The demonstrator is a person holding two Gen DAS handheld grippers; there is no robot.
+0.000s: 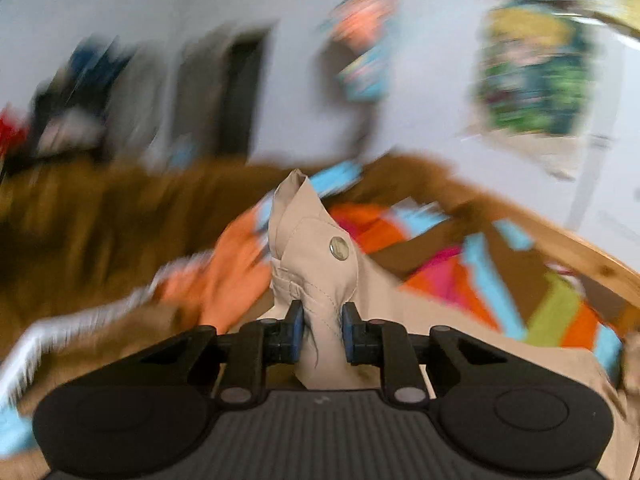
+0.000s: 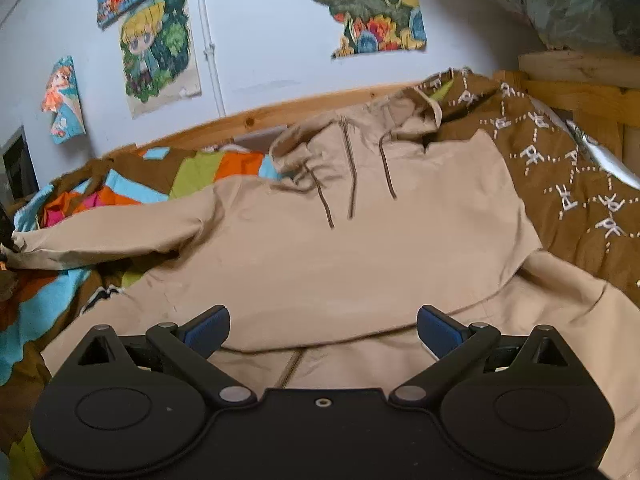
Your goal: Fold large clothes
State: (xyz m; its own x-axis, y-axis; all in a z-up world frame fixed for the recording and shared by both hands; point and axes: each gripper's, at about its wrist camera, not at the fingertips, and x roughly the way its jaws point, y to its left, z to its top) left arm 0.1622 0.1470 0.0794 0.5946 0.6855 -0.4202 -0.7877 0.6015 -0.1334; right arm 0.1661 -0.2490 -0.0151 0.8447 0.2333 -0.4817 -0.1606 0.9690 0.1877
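A beige hooded jacket (image 2: 340, 248) lies spread front up on the bed, hood (image 2: 360, 128) toward the wall, with drawstrings and a zip showing. Its left sleeve (image 2: 100, 236) stretches out to the left. My left gripper (image 1: 323, 332) is shut on that sleeve's cuff (image 1: 316, 256), which stands up between the pads and carries a metal snap button (image 1: 339, 249); the left wrist view is blurred around it. My right gripper (image 2: 323, 330) hangs open just above the jacket's lower front, nothing between its fingers.
A colourful patchwork blanket (image 2: 120, 196) covers the bed under the jacket. A brown patterned cloth (image 2: 560, 184) lies at the right. The wooden bed rail (image 2: 260, 114) runs along the wall, which bears posters (image 2: 160, 48). A wooden frame (image 2: 580, 68) stands at the right.
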